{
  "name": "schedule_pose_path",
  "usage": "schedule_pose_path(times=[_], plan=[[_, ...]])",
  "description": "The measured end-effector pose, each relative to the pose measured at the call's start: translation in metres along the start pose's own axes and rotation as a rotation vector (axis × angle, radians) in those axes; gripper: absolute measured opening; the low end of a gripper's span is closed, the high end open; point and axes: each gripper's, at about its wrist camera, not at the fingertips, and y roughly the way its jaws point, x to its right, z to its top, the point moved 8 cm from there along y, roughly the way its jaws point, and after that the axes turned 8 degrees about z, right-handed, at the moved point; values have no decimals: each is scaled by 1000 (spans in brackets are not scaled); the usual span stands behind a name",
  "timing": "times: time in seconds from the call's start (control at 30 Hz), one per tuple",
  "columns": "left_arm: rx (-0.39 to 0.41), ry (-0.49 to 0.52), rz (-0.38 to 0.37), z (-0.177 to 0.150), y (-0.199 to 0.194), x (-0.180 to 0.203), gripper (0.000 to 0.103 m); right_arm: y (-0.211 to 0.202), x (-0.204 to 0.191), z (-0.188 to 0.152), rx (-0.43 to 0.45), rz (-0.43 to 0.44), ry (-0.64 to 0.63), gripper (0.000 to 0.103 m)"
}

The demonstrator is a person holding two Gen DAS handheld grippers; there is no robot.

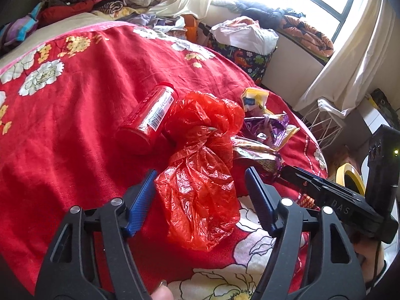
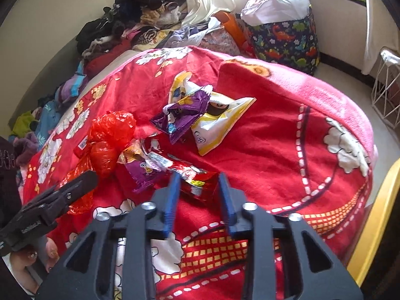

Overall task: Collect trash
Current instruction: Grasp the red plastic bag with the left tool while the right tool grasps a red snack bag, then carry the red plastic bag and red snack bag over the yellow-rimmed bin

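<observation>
Red flowered blanket [image 1: 75,95] covers the bed. Left tongs [image 1: 200,190] stand wide around the red plastic bag [image 1: 200,175], not pressing; it may slip. Right tongs [image 2: 198,187], narrow, flank a red wrapper [image 2: 197,180] and could pinch blanket.

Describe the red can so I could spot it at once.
Look at the red flowered blanket covering the bed. Near its middle a can lies on its side, touching a crumpled red plastic bag. Unlike the limp bag and wrappers, it is a hard cylinder with a white barcode.
</observation>
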Motion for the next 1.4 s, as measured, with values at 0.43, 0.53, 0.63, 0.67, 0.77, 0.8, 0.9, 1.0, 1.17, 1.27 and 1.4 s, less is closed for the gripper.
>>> schedule_pose_path(times=[0.43,0.53,0.63,0.67,0.77,0.8,0.9,1.0,1.17,1.27,1.4], plan=[[-68,38,6,-18,2,9,14,-44,12,-24,35,27,125,8],[-67,42,-3,-22,-5,11,8,-51,9,-35,17,14,95,8],[-64,49,-8,-24,-13,14,7,-58,3,-45,5,21,79,7],[-63,55,-8,-25,-16,16,6,-61,2,-46,6,24,72,7],[-56,56,-7,-26,-25,19,6,-69,-5,-48,3,40,53,7],[-54,55,-9,-26,-29,20,6,-72,-7,-48,4,49,49,7],[-41,57,-5,-24,-37,24,6,-81,-12,-47,9,68,33,7],[-21,58,-6,-20,-45,29,6,-89,-14,-46,10,77,26,7],[13,67,-21,-14,-59,42,6,-104,-14,-48,16,79,22,6],[28,66,-34,-11,-66,51,6,-114,-12,-49,25,80,22,7],[44,69,-48,-9,-71,63,6,-126,-11,-46,37,74,9,7]])
